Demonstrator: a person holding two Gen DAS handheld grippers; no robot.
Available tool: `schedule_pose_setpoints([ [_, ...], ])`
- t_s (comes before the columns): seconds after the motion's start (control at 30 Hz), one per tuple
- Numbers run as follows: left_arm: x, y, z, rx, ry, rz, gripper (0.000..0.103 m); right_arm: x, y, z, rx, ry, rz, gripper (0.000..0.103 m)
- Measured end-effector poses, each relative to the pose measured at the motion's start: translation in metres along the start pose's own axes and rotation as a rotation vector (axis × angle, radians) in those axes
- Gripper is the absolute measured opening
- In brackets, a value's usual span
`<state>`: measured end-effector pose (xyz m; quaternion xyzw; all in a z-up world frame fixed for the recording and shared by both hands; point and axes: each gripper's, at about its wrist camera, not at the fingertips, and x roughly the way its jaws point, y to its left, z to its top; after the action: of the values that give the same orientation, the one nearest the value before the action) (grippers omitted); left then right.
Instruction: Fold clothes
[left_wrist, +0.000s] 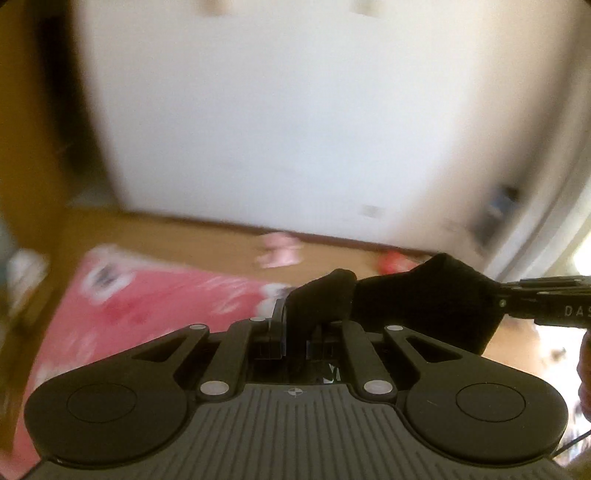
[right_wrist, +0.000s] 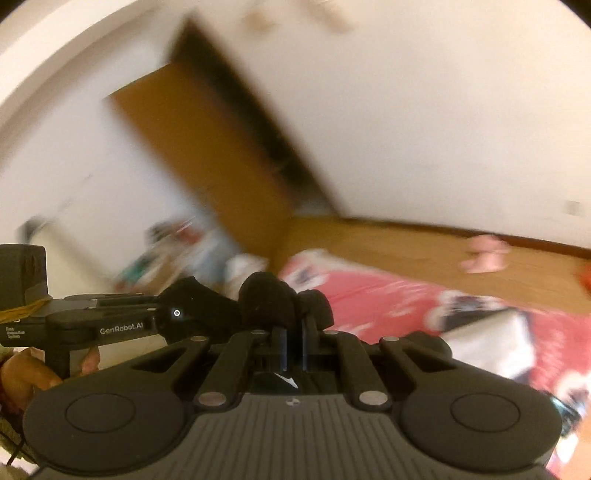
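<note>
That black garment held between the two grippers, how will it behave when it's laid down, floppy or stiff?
Likely floppy: the black garment bunches above the left gripper and sags toward the right gripper. Probably light, since two pinches hold it up. It may crumple on the pink bedding.

Left gripper (left_wrist: 295, 328): lower middle of its own view, jaws closed on an end of the garment (left_wrist: 424, 299).
Right gripper (left_wrist: 546, 306): enters from the right edge of the left wrist view, at the garment's other end.
Garment: spans between the two grippers, above the blanket (left_wrist: 140, 306).
Blanket: on the floor (left_wrist: 207, 236), below and left of the left gripper.
Slippers (left_wrist: 279, 249): on the floor beyond the blanket, near the wall (left_wrist: 277, 110).
Door (right_wrist: 207, 147): left of the wall, behind the blanket's far end.
</note>
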<state>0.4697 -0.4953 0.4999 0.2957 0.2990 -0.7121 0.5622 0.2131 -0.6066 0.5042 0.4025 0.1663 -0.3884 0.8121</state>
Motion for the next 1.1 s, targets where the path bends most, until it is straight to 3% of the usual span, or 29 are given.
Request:
schedule_pose_setpoints([
  [0.1,0.047,-0.003,0.02,0.25,-0.003,-0.245,0.006,-0.009,-0.001,-0.017,0.174,-0.147,-0.236,0.009],
  [0.23,0.082,-0.008,0.028,0.627,-0.044,-0.57,0.006,-0.027,0.03,-0.06,0.429,-0.402,-0.562,0.009],
  [0.33,0.088,-0.017,0.016,0.825,-0.057,-0.748,0.006,-0.032,0.073,-0.103,0.527,-0.571,-0.738,0.009],
  [0.43,0.078,-0.021,-0.009,0.961,-0.086,-0.875,0.006,-0.027,0.115,-0.147,0.61,-0.696,-0.868,0.009],
  [0.6,0.052,-0.012,-0.062,1.054,-0.06,-1.038,0.006,-0.031,0.2,-0.224,0.692,-0.794,-1.061,0.009],
  [0.77,0.021,0.015,-0.111,1.16,-0.039,-1.156,0.006,-0.022,0.281,-0.302,0.793,-0.855,-1.178,0.009],
  [0.9,0.019,0.027,-0.135,1.238,0.086,-1.222,0.006,-0.014,0.332,-0.357,0.907,-0.838,-1.238,0.009],
  [1.1,0.046,0.026,-0.146,1.357,0.347,-1.29,0.006,0.008,0.368,-0.4,1.184,-0.785,-1.256,0.009],
])
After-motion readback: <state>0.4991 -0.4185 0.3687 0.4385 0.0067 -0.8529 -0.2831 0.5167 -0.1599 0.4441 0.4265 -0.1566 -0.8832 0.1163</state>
